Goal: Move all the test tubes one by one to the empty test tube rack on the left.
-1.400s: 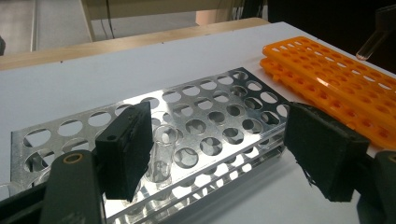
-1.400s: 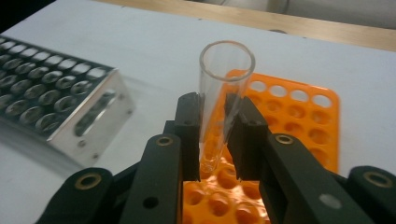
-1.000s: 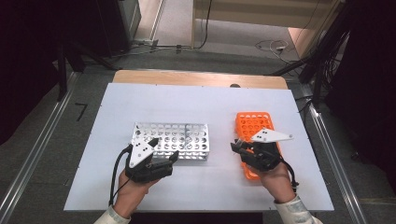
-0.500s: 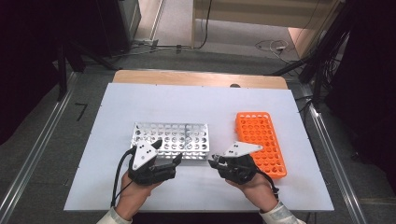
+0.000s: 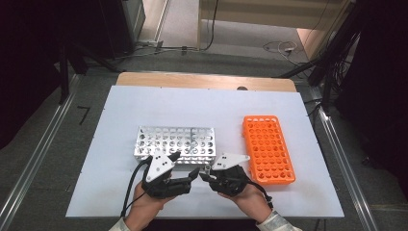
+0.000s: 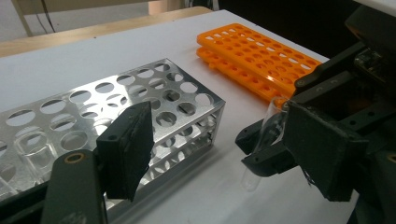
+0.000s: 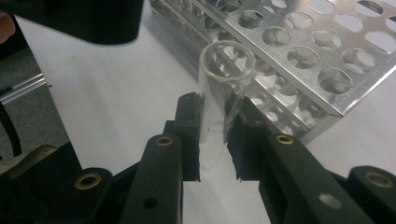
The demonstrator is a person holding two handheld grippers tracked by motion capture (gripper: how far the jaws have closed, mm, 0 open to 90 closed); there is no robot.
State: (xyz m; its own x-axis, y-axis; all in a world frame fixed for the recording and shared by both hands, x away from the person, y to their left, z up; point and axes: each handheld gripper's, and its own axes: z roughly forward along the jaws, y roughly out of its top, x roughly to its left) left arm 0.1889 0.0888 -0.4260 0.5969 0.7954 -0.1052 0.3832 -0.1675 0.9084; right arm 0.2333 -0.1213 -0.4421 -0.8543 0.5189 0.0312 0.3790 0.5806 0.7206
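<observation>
Looking down from the high view, two hands meet at the near edge of a white table (image 5: 120, 110). The left gripper (image 5: 192, 174) and right gripper (image 5: 204, 176) almost touch tips, just near of a metal rack (image 5: 175, 142); an orange rack (image 5: 267, 147) lies to the right.

Left gripper view: its jaws stand spread, nothing between them, likely waiting to receive the glass tube (image 6: 261, 140) offered beyond them.

Right gripper view: its jaws pinch the clear tube (image 7: 224, 93) by its lower body, open mouth outward, leaving the upper part free for a handover.
</observation>
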